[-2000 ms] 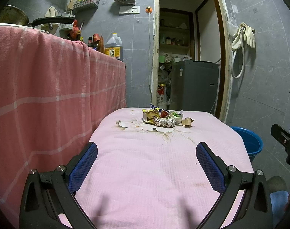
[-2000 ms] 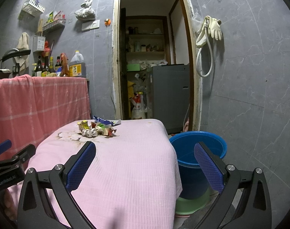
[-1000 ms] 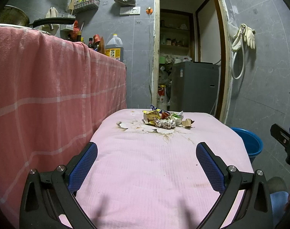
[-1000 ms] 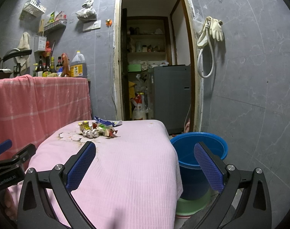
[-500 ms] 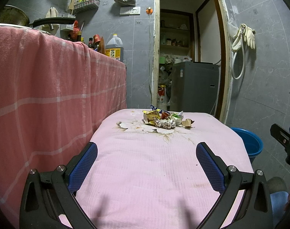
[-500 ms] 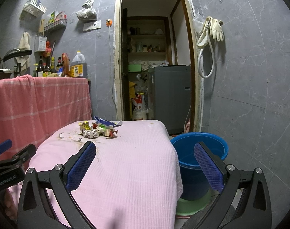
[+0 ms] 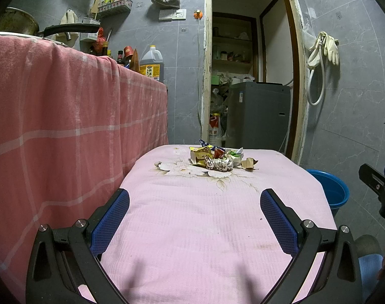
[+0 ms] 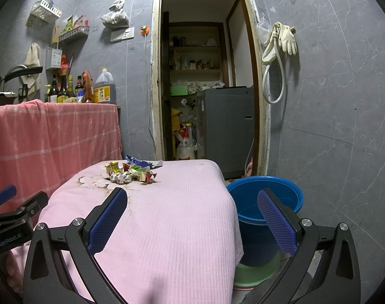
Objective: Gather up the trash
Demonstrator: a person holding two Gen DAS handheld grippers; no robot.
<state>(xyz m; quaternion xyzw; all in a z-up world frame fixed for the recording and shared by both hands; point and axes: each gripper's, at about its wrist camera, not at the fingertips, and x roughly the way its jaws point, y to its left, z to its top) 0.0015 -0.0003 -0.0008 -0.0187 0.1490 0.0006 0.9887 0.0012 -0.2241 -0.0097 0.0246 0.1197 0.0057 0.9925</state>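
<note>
claws wide, nothing held, trash far off

left claw (image 7: 195,217) and right claw (image 8: 192,217) both gape wide over the near worktop (image 7: 205,240), empty. trash pile (image 7: 217,160) sits near the far edge. risk: loose wrappers likely scatter or slide off if nudged. only the right wrist view shows the blue bucket (image 8: 266,202) fully, just beside the worktop.

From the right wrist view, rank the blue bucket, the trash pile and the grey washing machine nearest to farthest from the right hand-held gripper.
1. Blue bucket, on the floor, right of the table.
2. Trash pile, far-left part of the pink cloth.
3. Grey washing machine, through the doorway.
</note>
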